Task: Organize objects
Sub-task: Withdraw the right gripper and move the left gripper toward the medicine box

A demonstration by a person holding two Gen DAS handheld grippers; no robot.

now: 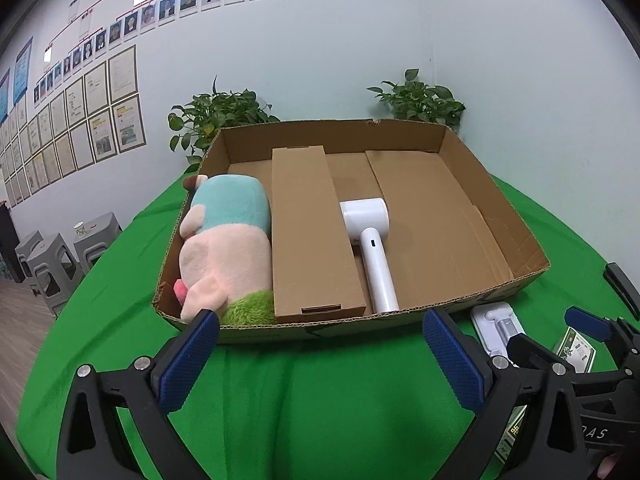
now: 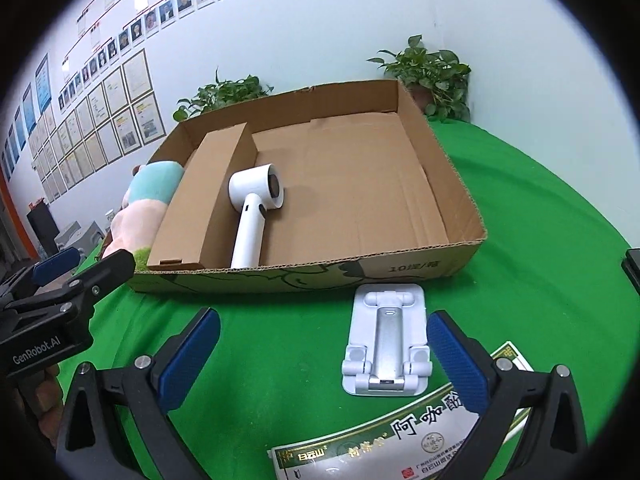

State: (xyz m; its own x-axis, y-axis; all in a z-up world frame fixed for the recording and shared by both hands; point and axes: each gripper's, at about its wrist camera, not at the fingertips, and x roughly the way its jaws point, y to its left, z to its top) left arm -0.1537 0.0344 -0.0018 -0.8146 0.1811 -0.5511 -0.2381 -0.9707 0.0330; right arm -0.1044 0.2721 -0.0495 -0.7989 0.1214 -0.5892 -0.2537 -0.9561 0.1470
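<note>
The right half of the box [image 2: 400, 264] floor lay bare. The plush [image 1: 224, 248], carton [image 1: 312, 232] and dryer [image 1: 372, 248] filled the left part. Before the front wall, the stand [image 2: 386, 344] and packet [image 2: 384, 440] sat close, perhaps touching; green cloth [image 1: 312, 408] to their left was free.

Both wrist cams sit low over the green table [image 1: 320, 400], facing the cardboard tray [image 1: 400, 316] close up; left cam further left, both share the tray.
</note>
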